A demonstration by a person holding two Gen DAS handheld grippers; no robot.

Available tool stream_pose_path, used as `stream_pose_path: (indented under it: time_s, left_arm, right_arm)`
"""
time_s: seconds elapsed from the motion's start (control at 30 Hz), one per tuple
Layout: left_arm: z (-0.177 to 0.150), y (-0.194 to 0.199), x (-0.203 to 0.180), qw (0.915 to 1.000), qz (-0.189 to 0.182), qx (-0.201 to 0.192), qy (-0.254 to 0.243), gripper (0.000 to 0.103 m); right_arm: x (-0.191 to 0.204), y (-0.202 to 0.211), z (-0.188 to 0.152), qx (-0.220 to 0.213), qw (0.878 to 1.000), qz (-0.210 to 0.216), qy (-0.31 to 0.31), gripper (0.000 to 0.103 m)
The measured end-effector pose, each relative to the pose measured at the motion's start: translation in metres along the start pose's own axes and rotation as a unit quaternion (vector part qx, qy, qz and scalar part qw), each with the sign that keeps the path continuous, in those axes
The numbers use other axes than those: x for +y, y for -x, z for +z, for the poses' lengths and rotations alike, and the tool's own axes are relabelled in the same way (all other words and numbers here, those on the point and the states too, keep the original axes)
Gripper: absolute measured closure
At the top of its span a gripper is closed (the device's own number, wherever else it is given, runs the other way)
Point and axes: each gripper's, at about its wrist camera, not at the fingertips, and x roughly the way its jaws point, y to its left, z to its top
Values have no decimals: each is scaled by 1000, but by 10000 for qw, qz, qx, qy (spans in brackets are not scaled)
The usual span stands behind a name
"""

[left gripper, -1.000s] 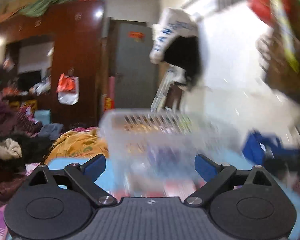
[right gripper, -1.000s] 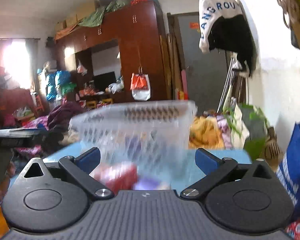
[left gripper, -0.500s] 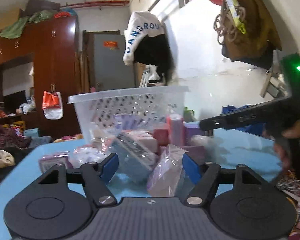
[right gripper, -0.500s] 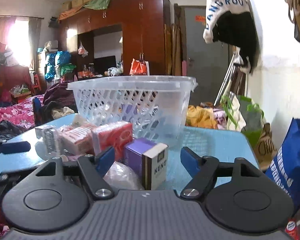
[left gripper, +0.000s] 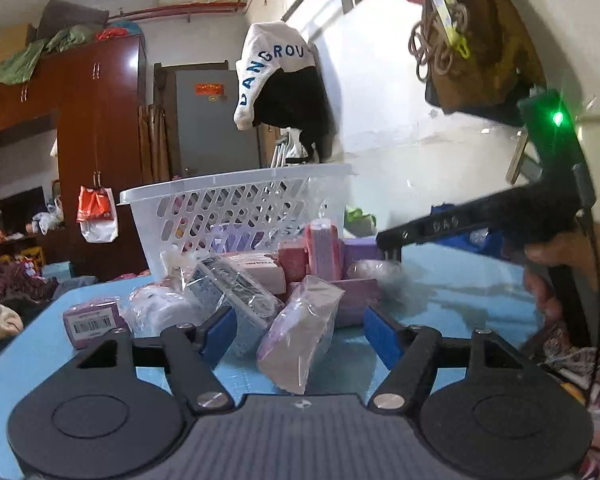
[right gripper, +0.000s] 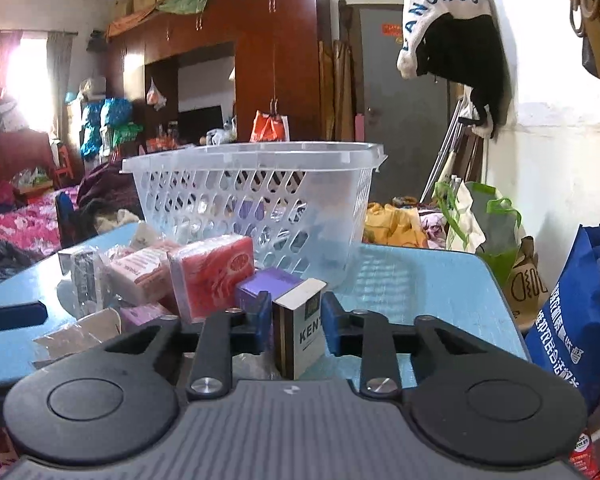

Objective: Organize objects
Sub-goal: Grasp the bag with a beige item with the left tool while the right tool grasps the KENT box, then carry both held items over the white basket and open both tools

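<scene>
The KENT box (right gripper: 302, 334) stands upright at the near edge of the pile on the blue tabletop (right gripper: 428, 284), in front of the white basket (right gripper: 256, 196). The right gripper (right gripper: 296, 328), level, has its jaws clamped on it. The left gripper (left gripper: 300, 334) hovers low, jaws spread around a wrapped pouch (left gripper: 300, 344).

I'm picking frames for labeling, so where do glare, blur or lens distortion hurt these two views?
Left wrist view: the fisheye bends the wall, and the other hand-held gripper at right is soft-edged. Right wrist view: the window at left is blown out, yet the KENT box between the fingers reads sharp, as does the basket.
</scene>
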Motion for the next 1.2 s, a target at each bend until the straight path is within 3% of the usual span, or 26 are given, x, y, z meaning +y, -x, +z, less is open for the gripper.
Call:
stream_pose_path:
  time_s: [0.07, 0.1, 0.17, 0.23, 0.5, 0.93, 1.2]
  left_arm:
    - [-1, -6, -1, 10000, 45, 76, 23, 29]
    - [-2, -8, -1, 9999, 46, 106, 33, 34]
    - [-3, -13, -1, 9997, 86, 226, 7, 54]
    - [-6, -13, 2, 9997, 111, 173, 93, 60]
    - [-4, 7, 19, 9984, 82, -329, 449, 61]
    - [2, 15, 24, 9973, 11, -584, 440, 61]
    - [34, 4, 50, 9951, -172, -632, 735, 61]
  right_arm:
    - [-1, 3, 0, -116, 9999, 12, -50, 80]
    - [-2, 4, 0, -154, 9998, 20, -80, 81]
    - [-3, 5, 0, -207, 9997, 41, -131, 81]
    - [-5, 5, 0, -244, 9996, 46, -165, 82]
    - [-10, 11, -2, -507, 9980, 69, -363, 83]
    - [-8, 11, 2, -592, 9977, -30, -324, 84]
    - [2, 19, 48, -721, 9973, -97, 46, 84]
